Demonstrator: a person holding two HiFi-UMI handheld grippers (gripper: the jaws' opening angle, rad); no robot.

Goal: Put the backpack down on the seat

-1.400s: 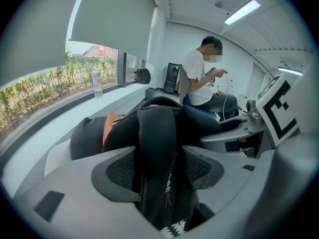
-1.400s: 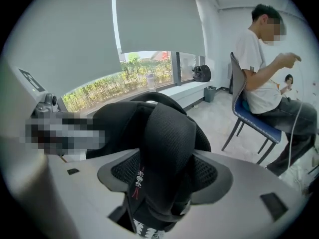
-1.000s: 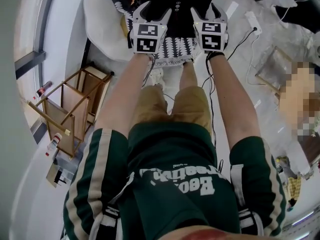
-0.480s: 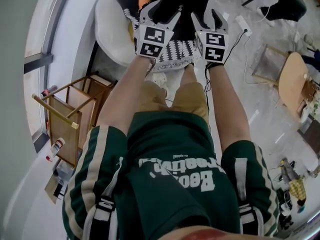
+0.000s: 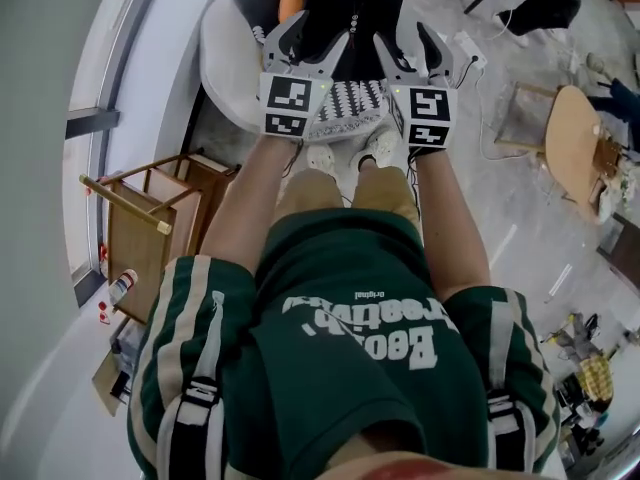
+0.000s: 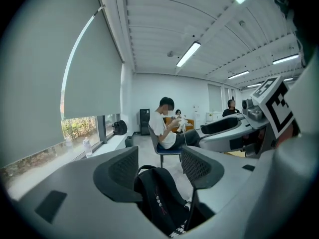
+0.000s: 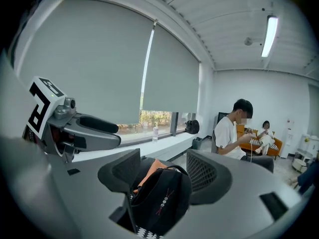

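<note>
In a bright office, the black backpack (image 5: 350, 13) rests on the white chair (image 5: 222, 63) seat. The left gripper (image 5: 305, 46) and right gripper (image 5: 408, 46) flank it, jaws spread wide, gripping nothing.

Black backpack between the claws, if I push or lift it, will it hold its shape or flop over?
Probably floppy: the backpack looks like soft fabric with a rounded, sagging top. It stands upright with a patterned cushion at its base, so a push could well tip it. Its thin top handle would likely bend when lifted.
</note>
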